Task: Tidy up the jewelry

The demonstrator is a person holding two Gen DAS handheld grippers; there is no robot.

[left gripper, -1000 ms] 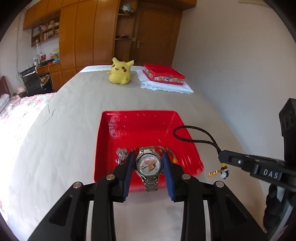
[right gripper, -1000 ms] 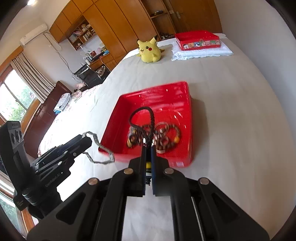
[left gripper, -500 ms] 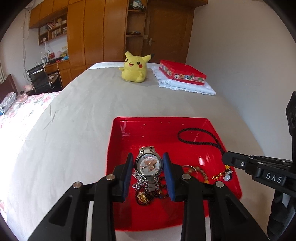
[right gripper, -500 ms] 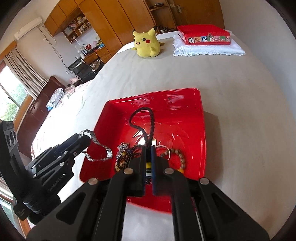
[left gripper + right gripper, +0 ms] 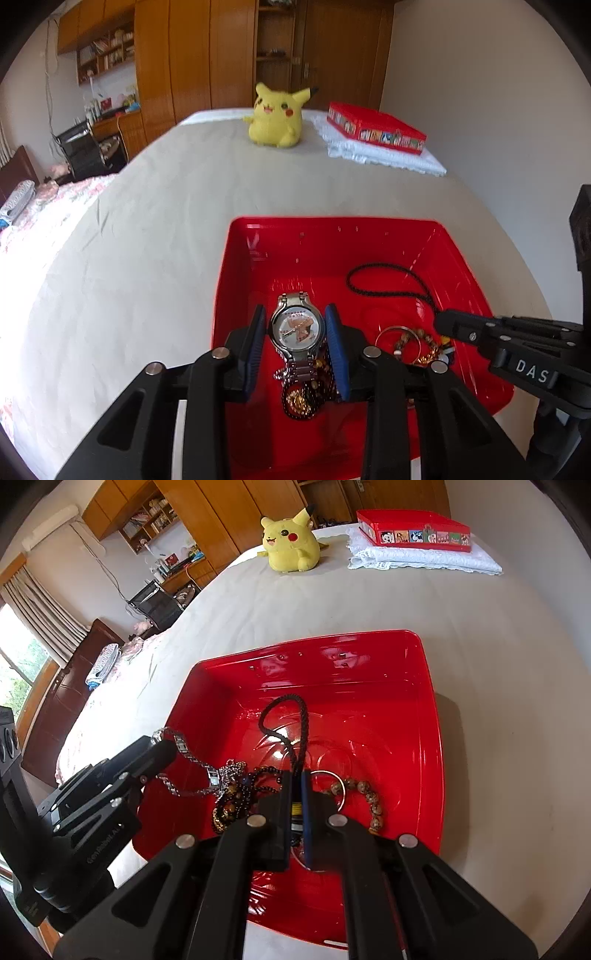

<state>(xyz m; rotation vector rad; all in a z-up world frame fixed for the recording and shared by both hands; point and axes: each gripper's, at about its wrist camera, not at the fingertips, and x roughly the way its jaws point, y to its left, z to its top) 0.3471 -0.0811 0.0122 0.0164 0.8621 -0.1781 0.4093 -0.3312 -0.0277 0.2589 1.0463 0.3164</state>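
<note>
A red tray (image 5: pixel 461 258) lies on the beige bed cover. Its near half holds a heap of bead bracelets (image 5: pixel 236 794) and a thin bangle (image 5: pixel 341 781). My left gripper (image 5: pixel 297 321) is shut on a silver watch (image 5: pixel 297 328), gripping its case between the blue pads. The watch band (image 5: pixel 184 753) trails down onto the heap. My right gripper (image 5: pixel 295 779) is low over the tray and pinches the charm end of a black cord (image 5: pixel 303 716). Its jaws are just starting to open, and the cord's loop rests on the tray floor.
A yellow plush toy (image 5: pixel 277 118) sits at the far end of the bed. Beside it a red tin box (image 5: pixel 376 129) rests on a folded white cloth (image 5: pixel 388 157). A white wall runs along the right. Wooden cabinets and a desk stand beyond the bed on the left.
Both grippers have moved forward and down over the tray. The cord loop, which hung in the air, now lies on the tray floor. The watch band reaches the heap.
</note>
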